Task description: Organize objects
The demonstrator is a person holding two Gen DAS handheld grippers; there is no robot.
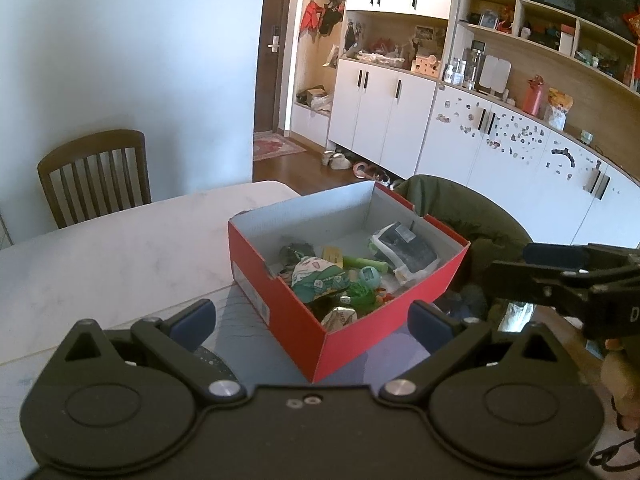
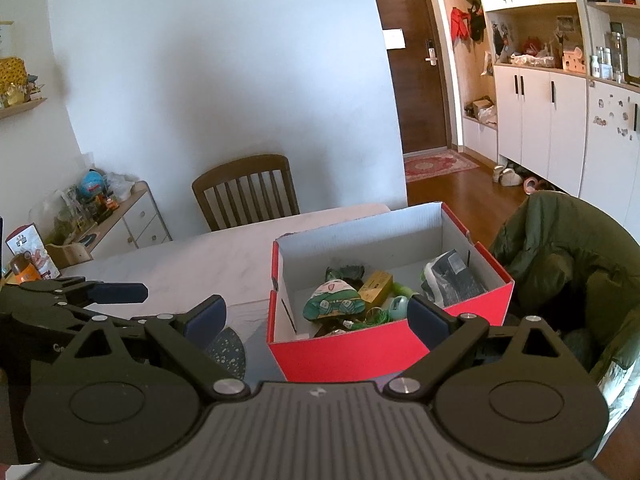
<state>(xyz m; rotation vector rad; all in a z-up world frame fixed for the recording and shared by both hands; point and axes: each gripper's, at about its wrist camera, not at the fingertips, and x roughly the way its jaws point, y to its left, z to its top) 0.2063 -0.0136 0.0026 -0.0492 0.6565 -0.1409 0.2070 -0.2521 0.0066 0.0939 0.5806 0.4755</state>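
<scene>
The left gripper (image 1: 312, 322) has its jaws wide apart and holds nothing; the right gripper (image 2: 318, 320) is the same, jaws apart and empty. Both hover near the close side of the red box (image 2: 340, 354), which stands open on the white desk (image 1: 100, 248), toward its right edge. Inside the box lie many small things in a loose heap: a green printed pouch (image 1: 320, 280), a yellow block (image 2: 376, 286), a round teal gadget (image 1: 369, 276) and a dark item in clear wrap (image 1: 408, 252) at the far right corner. Only a dark speckled piece (image 2: 226, 346) lies on the desk, just left of the box. I judge the gathering nearly finished; this piece perhaps remains. A green jacket (image 2: 560, 248) hangs on the right.
</scene>
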